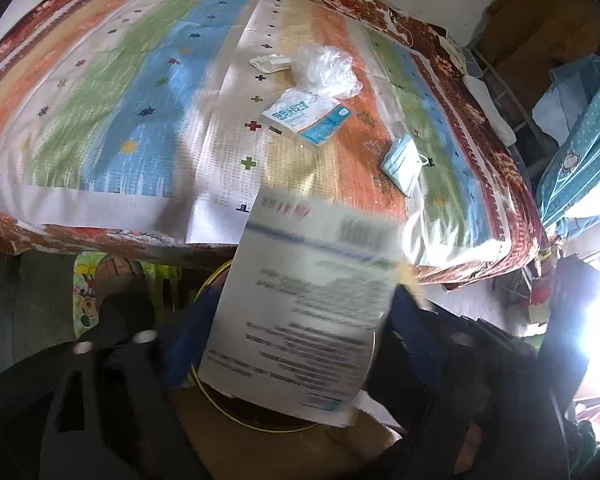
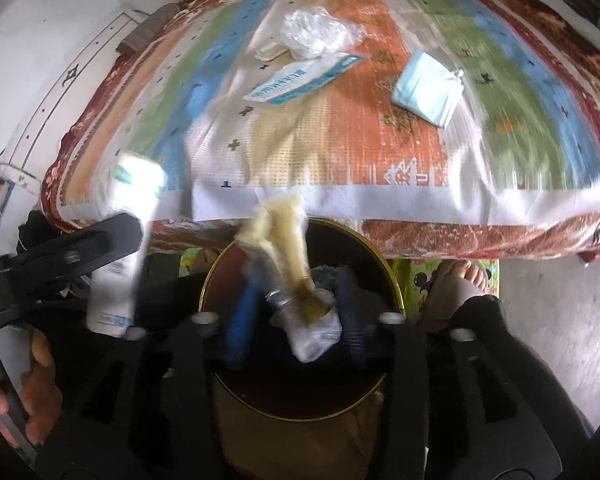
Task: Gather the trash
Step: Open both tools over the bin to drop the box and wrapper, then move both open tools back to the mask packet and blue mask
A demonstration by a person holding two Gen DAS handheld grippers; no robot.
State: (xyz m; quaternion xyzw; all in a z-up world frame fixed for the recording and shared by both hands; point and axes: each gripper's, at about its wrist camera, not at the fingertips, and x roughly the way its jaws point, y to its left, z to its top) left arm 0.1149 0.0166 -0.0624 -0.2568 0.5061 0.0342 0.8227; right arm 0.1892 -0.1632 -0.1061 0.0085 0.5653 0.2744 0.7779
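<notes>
1. Left wrist view: the left gripper (image 1: 284, 344) points down over a dark bin with a gold rim (image 1: 260, 426) that stands on the floor against the near edge of the bed (image 1: 100, 208). Its jaws stand wide apart, and a blurred white printed box (image 1: 300, 312) hangs between them above the bin's mouth; whether a pad touches it cannot be told.
2. On the striped bed cover, toward the far right part, lie a crumpled clear plastic bag (image 1: 328, 70), a small white wad (image 1: 270, 62) just beside it, a blue-and-white packet (image 1: 306, 118) and a folded face mask (image 1: 404, 162) nearer the right edge.
3. Right wrist view: the right gripper (image 2: 296, 312) is over the same bin (image 2: 396, 280), jaws partly apart, with a yellowish wrapper in clear plastic (image 2: 296, 276) between the blue pads; contact is unclear.
4. At the left of this view the other gripper and a hand (image 2: 28, 392) show, with the white box (image 2: 120, 256).
</notes>
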